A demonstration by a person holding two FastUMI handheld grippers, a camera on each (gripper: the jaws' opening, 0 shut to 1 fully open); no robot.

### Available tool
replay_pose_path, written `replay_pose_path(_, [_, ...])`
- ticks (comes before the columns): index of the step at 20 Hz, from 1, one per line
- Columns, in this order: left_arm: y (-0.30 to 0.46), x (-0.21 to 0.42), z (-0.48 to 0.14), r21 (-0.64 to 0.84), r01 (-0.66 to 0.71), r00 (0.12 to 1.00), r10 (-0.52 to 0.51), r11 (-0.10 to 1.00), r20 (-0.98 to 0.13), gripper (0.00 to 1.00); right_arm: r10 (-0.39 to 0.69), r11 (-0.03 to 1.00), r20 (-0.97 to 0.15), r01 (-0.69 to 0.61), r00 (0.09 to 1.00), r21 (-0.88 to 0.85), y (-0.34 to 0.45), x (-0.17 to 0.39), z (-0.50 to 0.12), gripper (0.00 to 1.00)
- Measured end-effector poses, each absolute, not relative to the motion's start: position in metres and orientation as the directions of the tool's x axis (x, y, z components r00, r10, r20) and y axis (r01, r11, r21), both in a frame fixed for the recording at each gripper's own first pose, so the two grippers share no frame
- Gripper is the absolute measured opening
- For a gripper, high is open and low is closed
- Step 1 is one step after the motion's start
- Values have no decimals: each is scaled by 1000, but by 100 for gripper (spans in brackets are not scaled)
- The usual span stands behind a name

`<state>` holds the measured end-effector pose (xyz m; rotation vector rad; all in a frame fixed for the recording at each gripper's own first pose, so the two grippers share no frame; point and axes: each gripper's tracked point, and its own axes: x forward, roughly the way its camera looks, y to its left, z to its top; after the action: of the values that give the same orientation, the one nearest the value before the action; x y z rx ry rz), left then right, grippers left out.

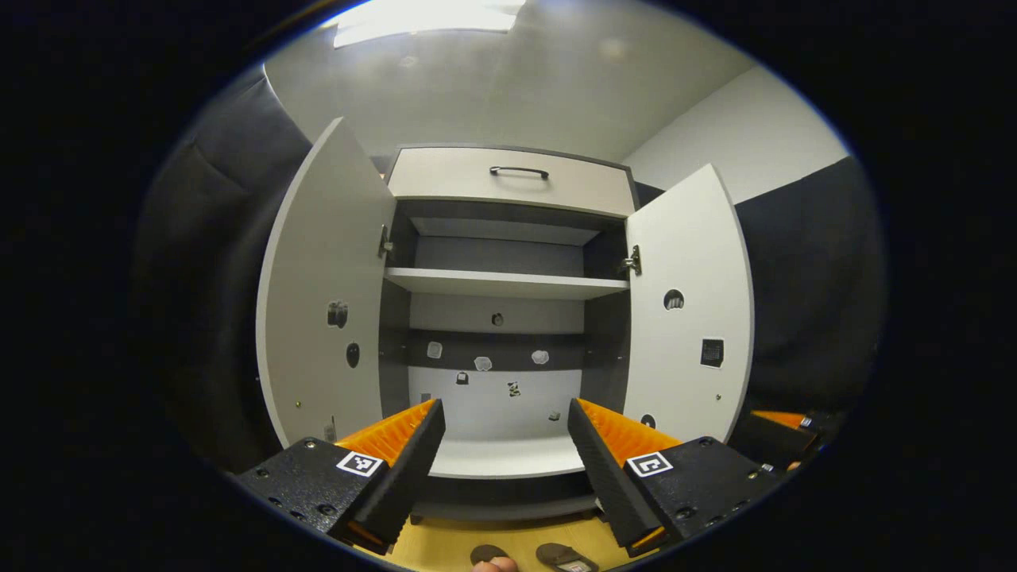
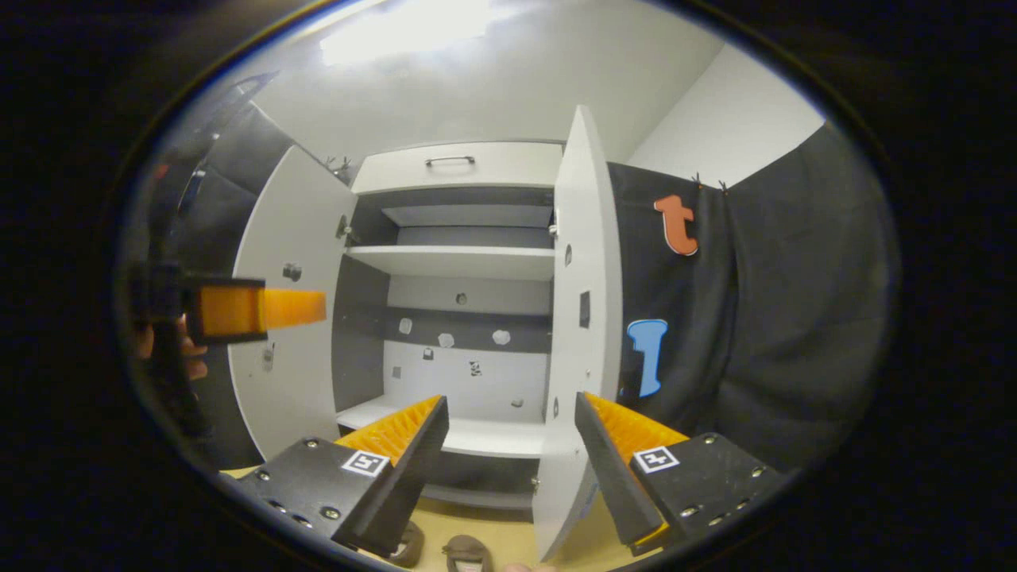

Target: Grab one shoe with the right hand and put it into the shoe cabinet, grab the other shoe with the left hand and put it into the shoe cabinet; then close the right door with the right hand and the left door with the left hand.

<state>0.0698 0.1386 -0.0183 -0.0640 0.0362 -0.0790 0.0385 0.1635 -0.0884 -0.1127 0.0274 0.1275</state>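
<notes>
Faced the shoe cabinet [image 1: 508, 318] head-on, both doors swung wide. Left gripper [image 1: 505, 445] held with fingers spread far apart, nothing between them, aimed at the bare bottom shelf [image 1: 508, 457]. Left door [image 1: 326, 294] and right door [image 1: 690, 310] flanked those fingers on either side. Two dark shoes [image 1: 556, 554] lay on the wooden floor [image 1: 445, 548] just below the fingers, side by side. Right gripper [image 2: 512, 445] likewise gaped wide and gripped nothing, with the right door's edge [image 2: 576, 334] standing between its fingers and the shoes [image 2: 465, 550] beneath them. Left gripper [image 2: 262, 310] seen farther off to that gripper's left, carried in a hand [image 2: 187, 349].
</notes>
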Motion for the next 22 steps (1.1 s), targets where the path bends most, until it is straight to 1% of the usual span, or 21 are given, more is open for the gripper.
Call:
replay_pose_path(1, [144, 72, -18, -69, 82, 996, -84, 994, -33, 96, 125, 986, -65, -131, 990, -100, 169, 39, -106, 96])
replay_pose_path(2, [149, 75, -17, -74, 86, 996, -88, 994, -30, 92, 124, 987, -97, -133, 988, -93, 172, 38, -123, 96])
replay_pose_path(4, [162, 79, -15, -82, 94, 995, -96, 992, -20, 92, 118, 987, -156, -134, 981, -93, 180, 36, -161, 96])
replay_pose_path(5, [169, 81, -15, -85, 98, 995, -100, 992, -16, 96, 113, 987, -176, -131, 978, -93, 183, 35, -178, 96])
replay_pose_path(6, [175, 83, -17, -88, 102, 994, -105, 991, -20, 96, 100, 988, -197, -120, 975, -93, 185, 34, -191, 94])
replay_pose_path(7, [180, 84, -19, -90, 108, 994, -111, 990, -27, 95, 93, 990, -211, -113, 973, -87, 188, 33, -203, 96])
replay_pose_path(9, [188, 87, -25, -93, 120, 991, -124, 988, -42, 96, 87, 991, -240, -108, 967, -76, 197, 29, -232, 96])
replay_pose_path(10, [191, 88, -26, -92, 126, 990, -131, 988, -44, 92, 89, 991, -263, -113, 961, -76, 201, 27, -250, 96])
replay_pose_path(11, [195, 89, -27, -90, 126, 990, -130, 988, -50, 92, 94, 989, -295, -122, 951, -80, 205, 26, -271, 96])
replay_pose_path(12, [200, 89, -27, -90, 122, 990, -127, 988, -54, 96, 102, 987, -336, -138, 937, -87, 208, 22, -295, 96])
replay_pose_path(13, [202, 89, -26, -92, 118, 991, -123, 989, -51, 96, 109, 983, -378, -157, 919, -98, 209, 18, -319, 94])
replay_pose_path(14, [205, 91, -23, -94, 111, 992, -116, 989, -46, 96, 119, 978, -419, -180, 900, -107, 210, 12, -343, 96])
replay_pose_path(15, [208, 92, -21, -98, 103, 993, -107, 990, -44, 96, 126, 973, -453, -199, 882, -116, 211, 8, -364, 94])
replay_pose_path(16, [211, 93, -19, -103, 93, 994, -98, 990, -43, 96, 133, 968, -483, -218, 865, -123, 211, 5, -380, 99])
replay_pose_path(19, [221, 99, -11, -119, 58, 998, -62, 991, -29, 96, 146, 957, -564, -260, 813, -126, 208, 2, -429, 94])
replay_pose_path(20, [223, 100, -10, -117, 48, 998, -51, 992, -27, 96, 140, 953, -594, -270, 792, -135, 202, 0, -444, 94])
replay_pose_path(21, [226, 101, -8, -113, 37, 999, -40, 993, -24, 96, 142, 950, -620, -282, 772, -133, 199, -1, -460, 88])
replay_pose_path(22, [228, 102, -8, -104, 25, 999, -27, 994, -23, 95, 137, 948, -648, -288, 749, -133, 198, -2, -475, 89])
